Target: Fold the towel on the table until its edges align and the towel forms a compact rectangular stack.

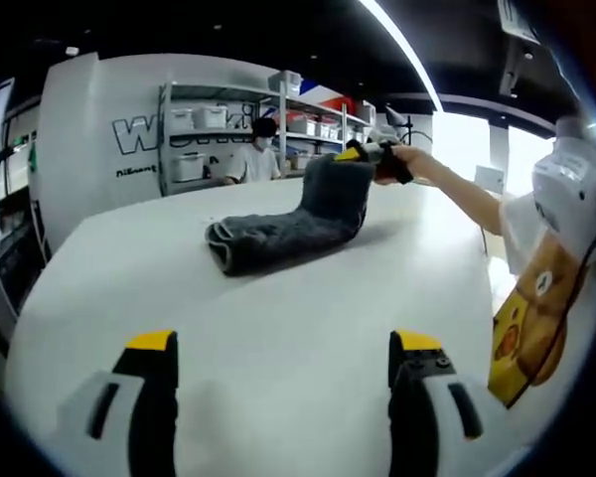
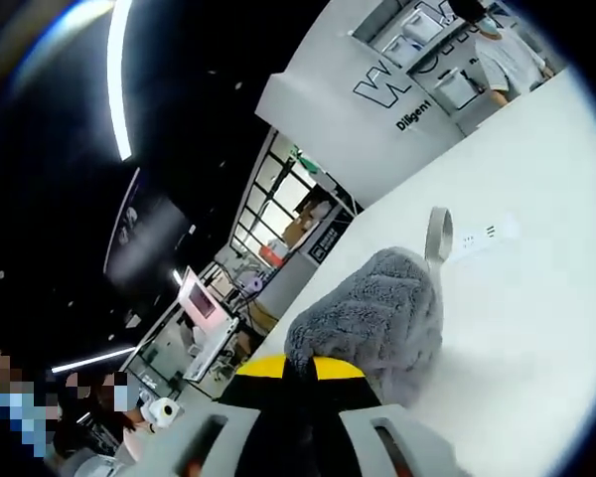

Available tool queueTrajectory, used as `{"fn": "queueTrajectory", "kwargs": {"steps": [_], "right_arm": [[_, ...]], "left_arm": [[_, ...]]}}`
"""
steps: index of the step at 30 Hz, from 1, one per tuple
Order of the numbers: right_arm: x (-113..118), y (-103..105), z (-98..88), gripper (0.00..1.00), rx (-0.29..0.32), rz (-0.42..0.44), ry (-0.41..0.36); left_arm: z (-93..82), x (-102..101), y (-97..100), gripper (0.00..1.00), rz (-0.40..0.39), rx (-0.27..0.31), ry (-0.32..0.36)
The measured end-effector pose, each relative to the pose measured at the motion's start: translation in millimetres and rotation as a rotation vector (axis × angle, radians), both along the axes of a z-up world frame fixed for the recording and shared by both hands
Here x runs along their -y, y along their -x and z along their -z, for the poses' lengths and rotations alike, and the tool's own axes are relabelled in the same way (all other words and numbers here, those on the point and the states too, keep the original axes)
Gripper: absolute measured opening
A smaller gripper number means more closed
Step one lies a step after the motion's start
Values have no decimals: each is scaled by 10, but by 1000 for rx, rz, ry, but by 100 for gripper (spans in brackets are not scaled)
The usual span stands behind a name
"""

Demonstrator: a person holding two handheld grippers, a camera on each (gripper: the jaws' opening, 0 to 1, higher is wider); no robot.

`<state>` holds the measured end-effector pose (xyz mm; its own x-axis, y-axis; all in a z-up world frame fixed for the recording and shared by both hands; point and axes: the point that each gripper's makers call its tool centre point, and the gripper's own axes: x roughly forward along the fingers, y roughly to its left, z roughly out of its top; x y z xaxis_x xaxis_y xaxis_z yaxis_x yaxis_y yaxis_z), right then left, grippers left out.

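A lab-like workspace: metal shelving [image 1: 223, 129] with storage bins, lettered white wall [image 1: 109, 129], big white table [image 1: 278, 318]

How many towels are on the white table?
1. The grey towel lies mid-table, one end lifted by the right gripper, shut on it. The left gripper hovers open nearby.

a wide white table [image 1: 278, 318] with a smooth, bare top stretches away towards a wall of shelves. on it lies a dark grey towel [image 1: 278, 234], bunched into a thick roll near the far middle of the table, one end resting flat on the surface and the other end lifted off it. in the right gripper view the towel's fluffy grey pile [image 2: 377, 318] sits against the white tabletop [image 2: 536, 298].
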<state>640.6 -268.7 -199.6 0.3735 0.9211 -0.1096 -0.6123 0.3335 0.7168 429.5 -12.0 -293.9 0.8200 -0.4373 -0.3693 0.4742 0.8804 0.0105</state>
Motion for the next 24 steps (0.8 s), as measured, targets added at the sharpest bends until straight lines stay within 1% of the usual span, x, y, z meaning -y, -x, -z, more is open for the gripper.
{"fn": "queueTrajectory", "kwargs": {"steps": [2, 4, 6, 10, 14, 18, 24], "right_arm": [[-57, 14, -8, 7, 4, -9, 4], [-65, 11, -10, 7, 4, -11, 4], [-132, -35, -27, 7, 7, -25, 10], [-203, -61, -28, 7, 2, -35, 11], [-291, -34, -26, 7, 3, -49, 16], [-370, -50, -19, 7, -1, -64, 21], [-550, -25, -20, 7, -2, -91, 41]], "left_arm": [[5, -3, 3, 92, 0, 0, 1], [7, -4, 4, 92, 0, -1, 1], [16, -20, 8, 92, -4, -3, 1], [8, -28, -1, 92, -7, 1, 6], [21, -16, -2, 92, -2, -2, 6], [30, -23, -4, 92, -2, -4, 8], [31, -45, 2, 92, -6, -3, 11]]}}
